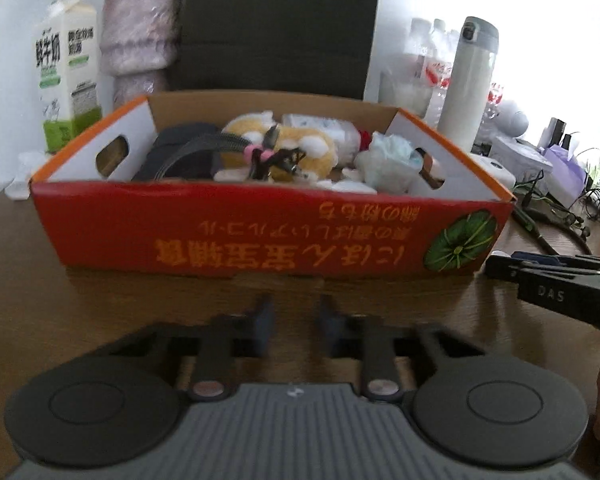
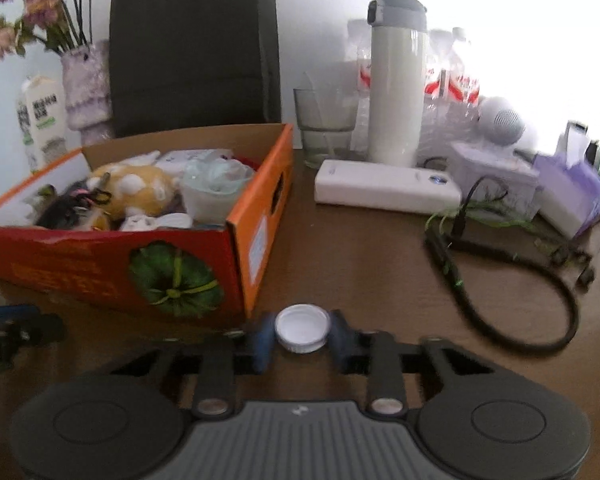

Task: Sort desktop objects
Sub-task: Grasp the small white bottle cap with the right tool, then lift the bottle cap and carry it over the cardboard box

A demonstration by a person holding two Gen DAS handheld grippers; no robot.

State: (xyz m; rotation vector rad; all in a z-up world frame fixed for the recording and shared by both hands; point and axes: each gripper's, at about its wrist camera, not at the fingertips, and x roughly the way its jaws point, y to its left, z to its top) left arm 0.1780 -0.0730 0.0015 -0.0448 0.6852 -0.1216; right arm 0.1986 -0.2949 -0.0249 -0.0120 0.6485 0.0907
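Note:
A red and orange cardboard box (image 1: 260,236) stands on the brown table, filled with a yellow plush toy (image 1: 296,148), a dark strap and crumpled white items. It also shows in the right wrist view (image 2: 112,268). My left gripper (image 1: 294,318) is open and empty, just in front of the box's long side. My right gripper (image 2: 302,336) is shut on a white bottle cap (image 2: 302,326), near the box's right front corner. The right gripper also shows in the left wrist view (image 1: 548,276).
Behind the box stand a milk carton (image 1: 66,68), a vase (image 1: 140,36) and a dark bag (image 2: 196,48). To the right are a glass (image 2: 326,128), a white flask (image 2: 396,80), water bottles, a white flat case (image 2: 384,192), tissue boxes (image 2: 496,180) and a black cable (image 2: 540,280).

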